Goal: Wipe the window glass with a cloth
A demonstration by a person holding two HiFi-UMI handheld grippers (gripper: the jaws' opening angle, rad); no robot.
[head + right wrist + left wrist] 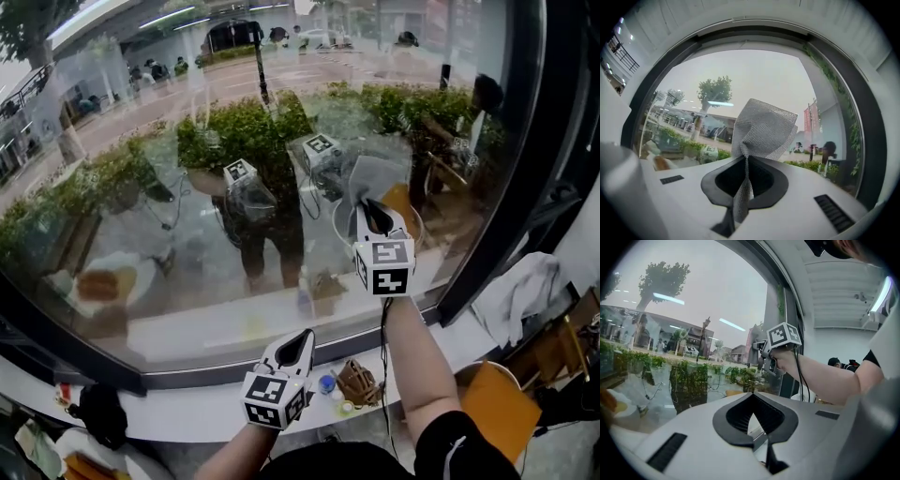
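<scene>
Right gripper (375, 214) clamps grey cloth (371, 176); cloth fans out above jaws, close before window glass (169, 122). Left gripper (298, 345) closed, empty, lower down. Wiping likely under way. Next: press cloth flat, sweep sideways.

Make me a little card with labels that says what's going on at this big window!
Place: indoors, facing the window glass, with street and bushes outside
Right tongs: shut on a grey cloth, raised in front of the glass
Left tongs: shut, holding nothing, low over the white sill
Cloth touching glass: cannot tell
Job: wiping, probably about to start or under way
</scene>
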